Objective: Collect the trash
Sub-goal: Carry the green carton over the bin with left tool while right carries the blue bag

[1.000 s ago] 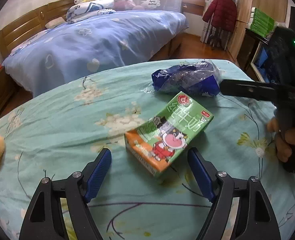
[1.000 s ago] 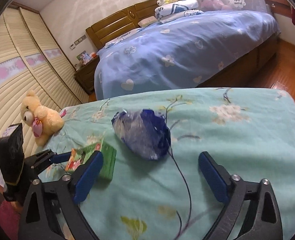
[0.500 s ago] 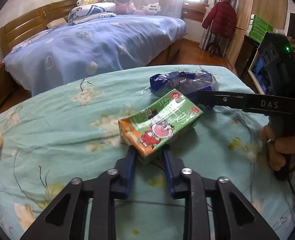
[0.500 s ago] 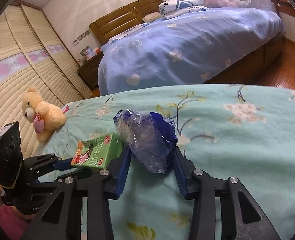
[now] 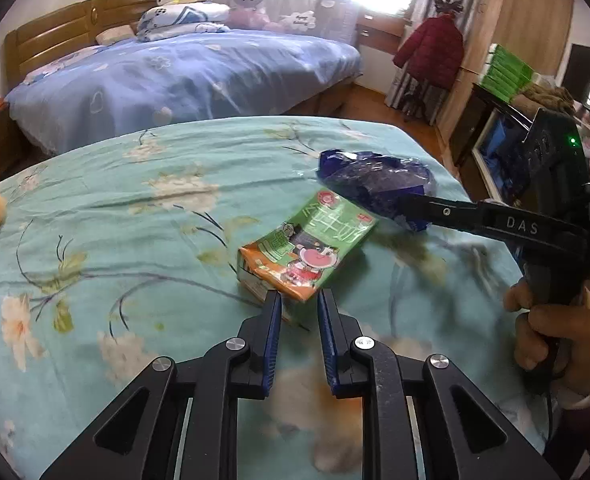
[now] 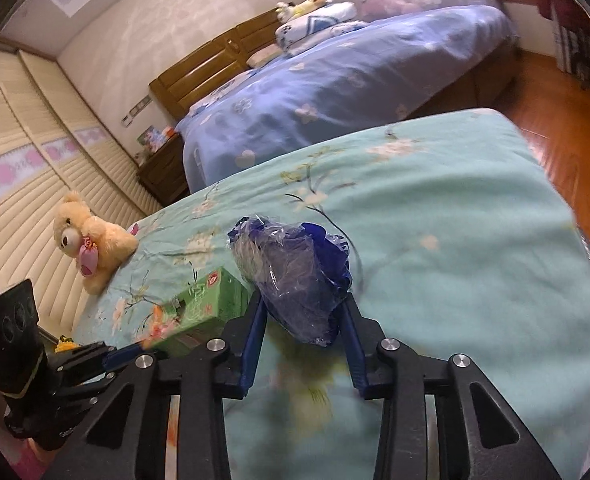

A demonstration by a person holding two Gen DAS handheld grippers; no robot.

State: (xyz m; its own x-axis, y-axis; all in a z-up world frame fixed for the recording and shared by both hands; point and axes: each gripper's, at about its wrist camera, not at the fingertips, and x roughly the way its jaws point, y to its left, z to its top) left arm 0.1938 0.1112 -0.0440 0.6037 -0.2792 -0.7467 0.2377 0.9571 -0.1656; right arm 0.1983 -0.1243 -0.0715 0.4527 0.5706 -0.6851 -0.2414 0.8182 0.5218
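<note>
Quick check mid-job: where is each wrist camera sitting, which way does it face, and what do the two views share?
Left wrist: behind the left gripper, looking down its fingers at the green carton it pinches; the right gripper and hand show alongside.
Right wrist: behind the right gripper, jaws closing on the blue wrapper; the left gripper shows low left.
Shared: carton, wrapper, teal quilt, blue bed.

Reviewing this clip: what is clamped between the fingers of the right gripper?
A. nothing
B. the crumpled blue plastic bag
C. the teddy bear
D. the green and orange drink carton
B. In the right wrist view the right gripper has the crumpled blue plastic bag squeezed between its blue pads, jaws closing on it, while the drink carton sits in the left gripper.
</note>
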